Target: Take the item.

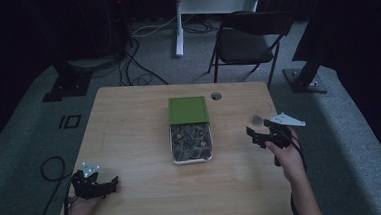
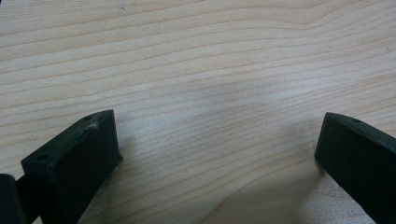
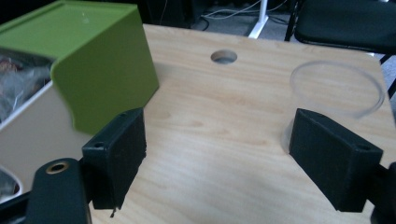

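The left gripper [image 1: 114,183] rests low at the table's [image 1: 130,141] 7 o'clock corner, jaws wide, holding nothing, well apart from everything. At centre lies a box [image 1: 191,143] of small items, its long axis running 12 to 6, green lid [image 1: 188,110] slid back. The right gripper [image 3: 217,156], also wide and empty, sits nearer, with a clear cup [image 3: 337,88] at its 1 o'clock.

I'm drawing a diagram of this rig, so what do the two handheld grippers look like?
Both are matte black. The left claw and the right claw each end in two blocky rectangular pads with small round holes at the corners. A pale grey three-cornered plate sits on top of each. A thin black cable loops off the table edge by the left one. No sleeves show on the forearms.
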